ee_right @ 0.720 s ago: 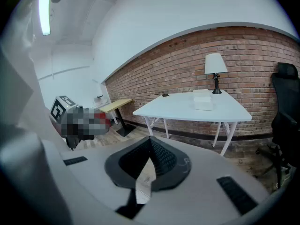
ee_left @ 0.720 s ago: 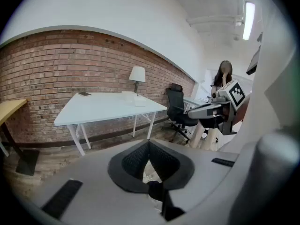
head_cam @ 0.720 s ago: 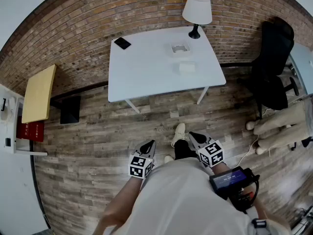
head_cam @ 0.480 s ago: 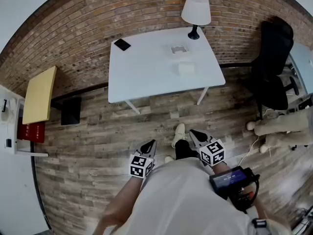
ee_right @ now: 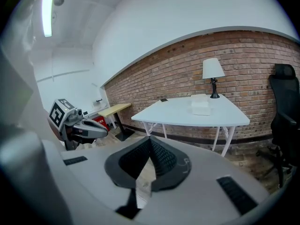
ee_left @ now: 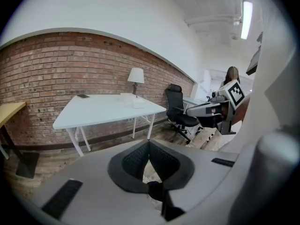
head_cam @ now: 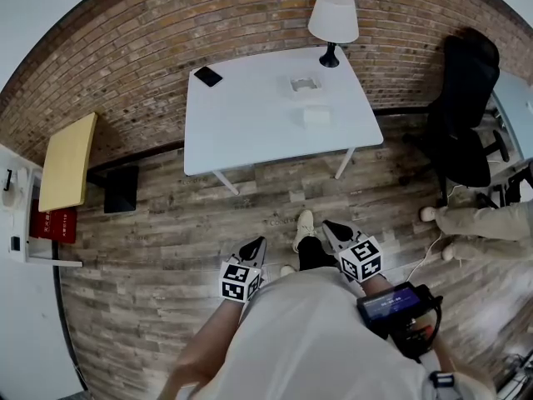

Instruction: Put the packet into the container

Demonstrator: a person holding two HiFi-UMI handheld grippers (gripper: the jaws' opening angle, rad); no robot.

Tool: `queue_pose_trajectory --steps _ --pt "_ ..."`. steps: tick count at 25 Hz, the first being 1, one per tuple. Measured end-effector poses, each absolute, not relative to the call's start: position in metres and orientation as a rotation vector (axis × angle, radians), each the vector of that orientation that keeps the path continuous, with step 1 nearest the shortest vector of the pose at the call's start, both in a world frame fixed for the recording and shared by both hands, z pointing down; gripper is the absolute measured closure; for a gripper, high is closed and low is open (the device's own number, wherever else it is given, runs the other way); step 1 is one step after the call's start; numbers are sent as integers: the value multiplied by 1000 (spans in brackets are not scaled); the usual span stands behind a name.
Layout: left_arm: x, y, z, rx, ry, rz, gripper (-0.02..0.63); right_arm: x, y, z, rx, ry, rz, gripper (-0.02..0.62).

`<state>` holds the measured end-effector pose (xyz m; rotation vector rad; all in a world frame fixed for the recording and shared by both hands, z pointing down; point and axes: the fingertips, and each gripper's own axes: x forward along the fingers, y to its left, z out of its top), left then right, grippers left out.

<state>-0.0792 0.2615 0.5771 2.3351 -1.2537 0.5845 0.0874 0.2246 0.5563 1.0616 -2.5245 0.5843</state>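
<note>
A white packet lies flat on the white table, just in front of a small white square container. Both are far from me, across the wooden floor. My left gripper and right gripper are held close to my body above the floor, both shut with nothing between the jaws. In the left gripper view the closed tips point toward the table, with the packet and container small on it. The right gripper view shows its tips closed, and the packet beyond them.
A white lamp and a black phone are on the table. A black office chair stands at the right, with a person's legs below it. A yellow side table and a red box are at the left.
The person's legs at the right edge have drawn back toward the edge of the view. Both grippers stay almost still and shut.
</note>
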Motion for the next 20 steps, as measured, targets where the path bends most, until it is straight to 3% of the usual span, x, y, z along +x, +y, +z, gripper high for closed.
queue_pose_trajectory --steps 20 --pt "-94 219 573 2318 -1278 585 595 71 174 553 1032 -2530 567 588"
